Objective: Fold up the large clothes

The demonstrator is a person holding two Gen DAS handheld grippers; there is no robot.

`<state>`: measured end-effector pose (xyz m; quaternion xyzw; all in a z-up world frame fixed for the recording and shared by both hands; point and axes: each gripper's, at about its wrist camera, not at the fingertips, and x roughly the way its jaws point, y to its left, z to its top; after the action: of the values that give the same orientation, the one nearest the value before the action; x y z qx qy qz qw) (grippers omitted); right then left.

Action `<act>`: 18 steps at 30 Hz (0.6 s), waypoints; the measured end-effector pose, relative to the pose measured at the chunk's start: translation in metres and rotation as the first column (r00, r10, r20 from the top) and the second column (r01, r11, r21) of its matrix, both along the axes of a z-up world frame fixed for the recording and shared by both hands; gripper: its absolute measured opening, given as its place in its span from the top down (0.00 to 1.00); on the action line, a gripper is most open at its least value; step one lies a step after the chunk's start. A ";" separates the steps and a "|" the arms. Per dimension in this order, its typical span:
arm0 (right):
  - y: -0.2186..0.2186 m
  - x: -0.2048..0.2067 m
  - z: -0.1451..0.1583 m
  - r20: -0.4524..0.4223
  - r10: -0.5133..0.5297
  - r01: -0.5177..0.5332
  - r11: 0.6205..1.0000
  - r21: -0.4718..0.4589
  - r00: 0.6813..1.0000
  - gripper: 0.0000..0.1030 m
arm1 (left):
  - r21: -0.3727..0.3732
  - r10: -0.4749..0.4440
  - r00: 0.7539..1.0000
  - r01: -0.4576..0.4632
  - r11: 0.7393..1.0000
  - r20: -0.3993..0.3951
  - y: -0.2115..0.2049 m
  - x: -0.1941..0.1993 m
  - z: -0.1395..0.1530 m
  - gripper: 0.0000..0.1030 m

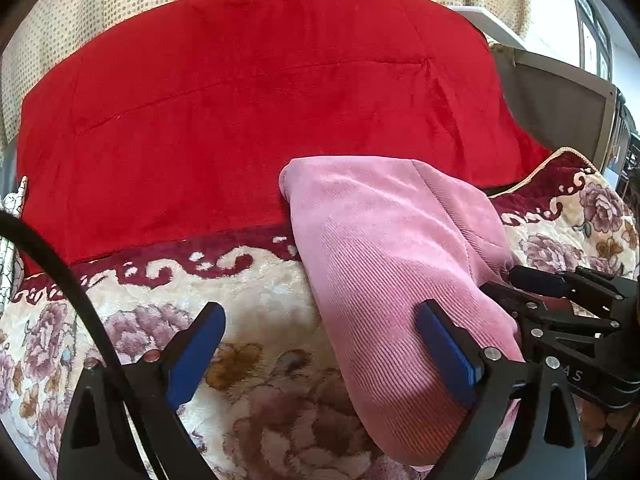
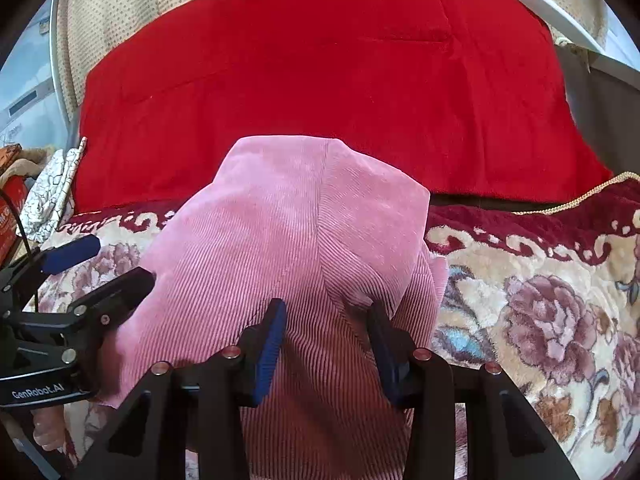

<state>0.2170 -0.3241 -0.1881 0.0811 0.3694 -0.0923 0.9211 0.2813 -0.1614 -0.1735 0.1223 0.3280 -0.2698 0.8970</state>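
Note:
A pink corduroy garment lies folded into a long bundle on the floral blanket. It also shows in the right wrist view. My left gripper is open, its right finger resting on the garment's left part and its left finger over the blanket. My right gripper is open with both blue pads over the garment's near end, a fold of cloth lying between them. The left gripper shows at the left of the right wrist view, and the right gripper at the right of the left wrist view.
A large red quilt lies spread behind the garment, with dotted beige curtains beyond. A grey board stands at the right. A white patterned cloth and boxes sit at the left edge. A black cable crosses the left.

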 end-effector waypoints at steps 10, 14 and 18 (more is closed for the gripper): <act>0.005 -0.003 0.000 0.013 0.004 -0.004 1.000 -0.021 1.000 0.55 | 0.000 -0.008 1.000 0.008 1.000 -0.011 -0.001 0.001 -0.001 0.05; 0.004 -0.003 0.000 0.015 0.006 -0.006 1.000 -0.015 1.000 0.55 | -0.014 -0.003 1.000 0.003 1.000 -0.016 0.000 0.003 0.004 0.05; -0.005 -0.004 0.003 0.011 0.022 -0.023 0.999 0.035 1.000 0.54 | -0.055 -0.019 0.999 0.018 0.998 -0.029 0.002 0.005 0.010 0.05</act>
<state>0.2130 -0.3292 -0.1853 0.0938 0.3669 -0.0750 0.9225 0.2860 -0.1595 -0.1630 0.0967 0.3325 -0.2888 0.8926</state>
